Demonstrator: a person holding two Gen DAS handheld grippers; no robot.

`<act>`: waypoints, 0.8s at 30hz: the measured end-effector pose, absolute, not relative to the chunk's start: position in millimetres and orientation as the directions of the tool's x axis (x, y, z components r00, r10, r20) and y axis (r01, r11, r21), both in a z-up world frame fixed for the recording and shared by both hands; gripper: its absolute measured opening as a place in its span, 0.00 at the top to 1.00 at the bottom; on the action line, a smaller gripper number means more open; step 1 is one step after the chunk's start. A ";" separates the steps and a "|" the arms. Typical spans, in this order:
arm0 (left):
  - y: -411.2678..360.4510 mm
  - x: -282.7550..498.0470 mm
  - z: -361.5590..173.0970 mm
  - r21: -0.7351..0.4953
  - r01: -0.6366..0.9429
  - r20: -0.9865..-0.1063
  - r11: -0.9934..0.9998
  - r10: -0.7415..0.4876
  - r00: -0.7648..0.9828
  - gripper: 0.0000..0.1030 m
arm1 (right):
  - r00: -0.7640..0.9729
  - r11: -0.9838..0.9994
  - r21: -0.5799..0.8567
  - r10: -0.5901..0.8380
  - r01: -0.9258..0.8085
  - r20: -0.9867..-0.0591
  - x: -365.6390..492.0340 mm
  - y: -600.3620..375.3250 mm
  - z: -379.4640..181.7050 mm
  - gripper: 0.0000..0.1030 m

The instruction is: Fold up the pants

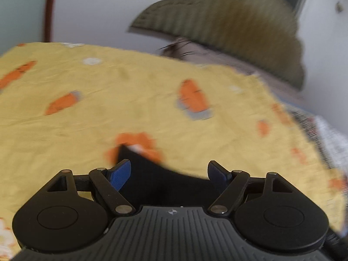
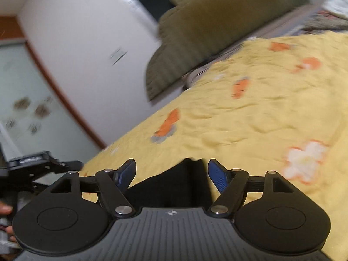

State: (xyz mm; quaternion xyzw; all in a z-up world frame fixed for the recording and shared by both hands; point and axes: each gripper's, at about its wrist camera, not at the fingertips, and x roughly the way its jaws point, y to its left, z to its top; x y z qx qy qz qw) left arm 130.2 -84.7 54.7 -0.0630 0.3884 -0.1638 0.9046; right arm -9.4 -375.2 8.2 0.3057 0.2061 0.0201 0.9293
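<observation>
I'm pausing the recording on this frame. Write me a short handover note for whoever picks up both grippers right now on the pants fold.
Left gripper: jaws apart, black pants fabric lying between the blue pads; no clamp visible.
Right gripper: jaws apart, black fabric bunched between the pads, likewise unclamped.
Pants: only a dark patch shows close under each gripper, on the yellow bedspread with orange prints. Both views are motion-blurred, so the garment's layout is unclear.
Done: cannot tell whether any fold exists.
Left: probably check the layout, grip an edge with each gripper, then make the folds.
Nearby: olive headboard cushion at the far end of the bed.
</observation>
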 end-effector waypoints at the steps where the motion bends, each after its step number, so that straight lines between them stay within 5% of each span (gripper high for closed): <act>1: -82.7 132.0 47.7 -0.213 0.237 -0.698 0.948 -0.317 0.642 0.24 | 0.899 0.822 0.562 0.176 0.089 -0.400 1.5 -370.9 5.1 0.29; 8: -86.8 132.6 23.2 -0.053 0.256 -0.687 0.965 -0.222 0.692 0.23 | 0.855 0.769 0.634 0.273 0.081 -0.441 44.3 -378.9 -16.4 0.38; 13: -87.3 149.0 9.9 0.029 0.226 -0.667 0.974 -0.150 0.729 0.19 | 0.806 0.756 0.650 0.338 0.075 -0.487 65.4 -380.3 -25.6 0.77; 15: -88.3 156.5 1.6 0.070 0.226 -0.672 0.972 -0.121 0.730 0.19 | 0.800 0.792 0.608 0.329 0.056 -0.502 63.2 -376.9 -23.2 0.85; 21: -90.3 170.5 -7.0 0.098 0.185 -0.671 0.978 -0.072 0.738 0.16 | 0.867 0.914 0.404 0.177 0.031 -0.467 64.3 -367.7 12.9 0.86; 24: -95.5 172.0 -9.2 0.162 0.197 -0.670 0.967 -0.039 0.742 0.16 | 0.788 0.948 0.306 0.120 0.090 -0.604 87.5 -367.7 -4.2 0.74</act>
